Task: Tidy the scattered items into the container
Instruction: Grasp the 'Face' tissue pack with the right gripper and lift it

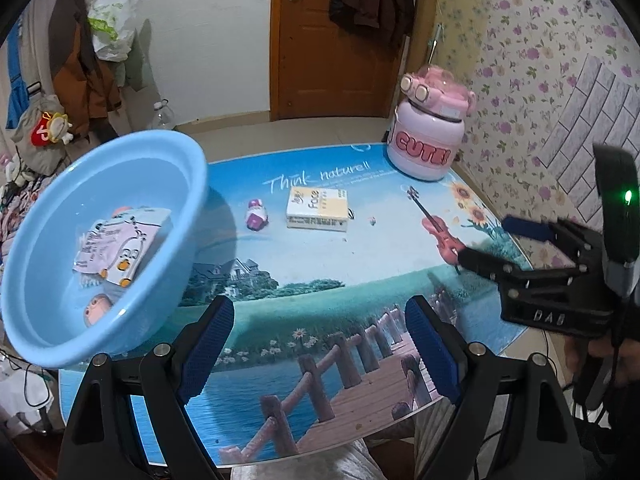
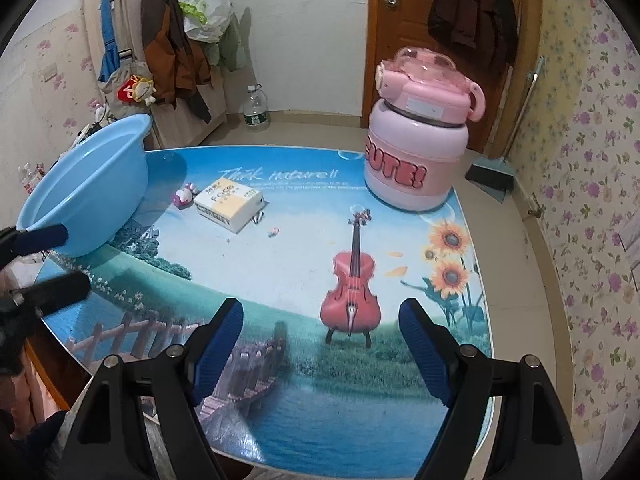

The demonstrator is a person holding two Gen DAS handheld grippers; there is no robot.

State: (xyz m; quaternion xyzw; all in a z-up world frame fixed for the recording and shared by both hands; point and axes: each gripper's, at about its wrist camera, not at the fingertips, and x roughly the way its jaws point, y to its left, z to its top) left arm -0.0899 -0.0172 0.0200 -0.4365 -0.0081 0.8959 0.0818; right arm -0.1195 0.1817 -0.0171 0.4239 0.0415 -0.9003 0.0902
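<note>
2 sets of my jaws stand wide and hold nothing: left gripper and right gripper hang over the desk, whose print reads "Think nature!!". Farther out, the tissue pack lies flat, marked "Face"; its smaller print is too fine to read. Just beside it lies a small pink bottle. The pink jug says "CUTE!". The blue basin at the desk's left holds packets whose labels I cannot make out.

A pink jug stands on the printed table before a wooden door, beside floral wallpaper.
</note>
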